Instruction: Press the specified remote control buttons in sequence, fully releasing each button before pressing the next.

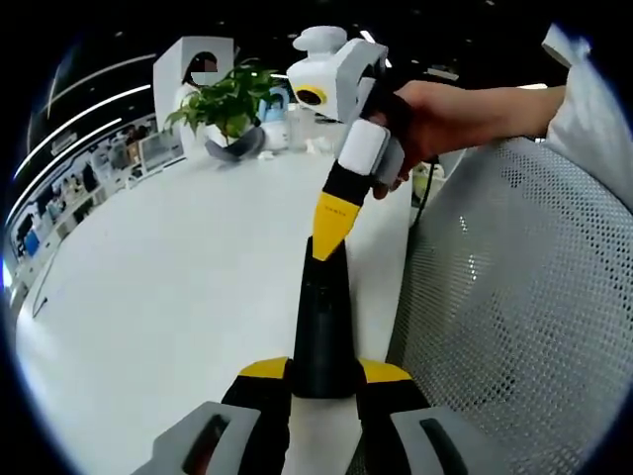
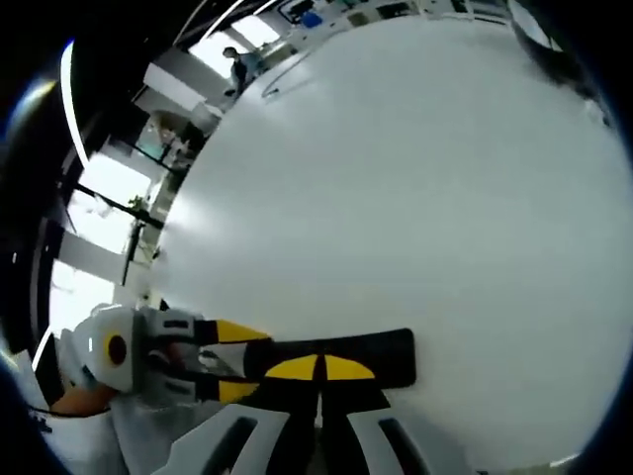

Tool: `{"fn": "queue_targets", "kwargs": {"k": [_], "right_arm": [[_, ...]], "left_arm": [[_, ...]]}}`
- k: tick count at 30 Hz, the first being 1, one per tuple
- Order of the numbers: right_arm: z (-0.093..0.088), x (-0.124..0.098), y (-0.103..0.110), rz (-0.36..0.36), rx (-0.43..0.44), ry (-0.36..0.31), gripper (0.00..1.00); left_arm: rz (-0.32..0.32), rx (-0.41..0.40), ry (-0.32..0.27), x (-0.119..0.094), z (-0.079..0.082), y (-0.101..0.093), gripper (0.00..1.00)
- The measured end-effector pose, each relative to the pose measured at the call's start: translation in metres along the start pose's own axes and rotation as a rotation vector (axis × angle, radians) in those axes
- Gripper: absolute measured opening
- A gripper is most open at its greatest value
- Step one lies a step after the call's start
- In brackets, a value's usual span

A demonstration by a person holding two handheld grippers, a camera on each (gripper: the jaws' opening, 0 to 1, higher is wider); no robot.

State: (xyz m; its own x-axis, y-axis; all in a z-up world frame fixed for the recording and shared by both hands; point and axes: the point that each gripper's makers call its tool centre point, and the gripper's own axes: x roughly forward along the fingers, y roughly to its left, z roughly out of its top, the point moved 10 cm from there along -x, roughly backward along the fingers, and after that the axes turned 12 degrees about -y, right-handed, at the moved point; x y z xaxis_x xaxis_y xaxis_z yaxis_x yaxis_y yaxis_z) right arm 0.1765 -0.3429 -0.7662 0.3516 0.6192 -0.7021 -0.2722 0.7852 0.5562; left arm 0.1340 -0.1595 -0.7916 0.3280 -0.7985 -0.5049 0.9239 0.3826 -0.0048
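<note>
Item one: the remote control, a long black bar, which we take as our landmark. We find it lying on the white table, close to the table's edge beside a white mesh chair back. In the right gripper view we see the remote crossing the frame sideways.

Item two: the left gripper. We record its yellow-tipped jaws closed against both sides of the remote's near end, clamping it.

Item three: the right gripper, held by a hand beyond the remote's far end. We note its yellow tips drawn together to a point, set down on the remote's upper face. In the right gripper view its tips meet over the remote's middle, and the left gripper grips the remote's end.

Item four: a potted plant, well beyond the remote at the table's far side.
</note>
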Motion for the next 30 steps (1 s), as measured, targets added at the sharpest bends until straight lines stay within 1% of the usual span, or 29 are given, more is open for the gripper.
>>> {"fn": "queue_targets", "kwargs": {"k": [1, 4, 6, 17, 20, 22, 25, 26, 28, 30], "right_arm": [[-0.0005, 0.0012, -0.0016, -0.005, 0.005, 0.013, 0.0], [-0.0014, 0.0017, -0.0011, -0.002, 0.011, 0.025, 0.0], [-0.0028, 0.0034, -0.0001, -0.01, -0.009, 0.037, 0.0], [-0.0051, 0.0039, 0.0003, -0.032, -0.033, 0.032, 0.0], [-0.005, 0.004, -0.0012, -0.039, 0.006, 0.032, 0.0], [-0.0041, 0.0045, -0.001, -0.055, 0.04, 0.04, 0.0], [-0.0007, 0.0059, -0.0008, -0.069, 0.078, 0.07, 0.0], [0.0016, 0.007, -0.0015, -0.071, 0.092, 0.09, 0.0], [0.0034, 0.0079, -0.0025, -0.07, 0.105, 0.104, 0.0], [0.0014, 0.0055, -0.0016, -0.052, 0.082, 0.094, 0.0]], "left_arm": [[0.0, 0.0, 0.0, 0.0, 0.0001, -0.0001, 0.25], [0.0, 0.0, 0.0, 0.0, 0.0002, -0.0002, 0.25], [0.0, 0.001, 0.0, 0.0, 0.0002, -0.0001, 0.25], [-0.004, 0.004, 0.001, -0.0003, 0.0005, -0.0013, 0.25], [-0.005, 0.003, 0.002, -0.0003, 0.0005, -0.0014, 0.25], [-0.005, 0.01, 0.003, -0.0002, 0.0007, -0.0018, 0.25], [-0.006, 0.015, 0.005, -0.0002, 0.0009, -0.002, 0.25], [-0.006, 0.016, 0.005, -0.0002, 0.001, -0.002, 0.25], [-0.005, 0.012, 0.006, -0.0001, 0.001, -0.0019, 0.25], [-0.005, 0.01, 0.006, 0.0, 0.0009, -0.0017, 0.25]]}}
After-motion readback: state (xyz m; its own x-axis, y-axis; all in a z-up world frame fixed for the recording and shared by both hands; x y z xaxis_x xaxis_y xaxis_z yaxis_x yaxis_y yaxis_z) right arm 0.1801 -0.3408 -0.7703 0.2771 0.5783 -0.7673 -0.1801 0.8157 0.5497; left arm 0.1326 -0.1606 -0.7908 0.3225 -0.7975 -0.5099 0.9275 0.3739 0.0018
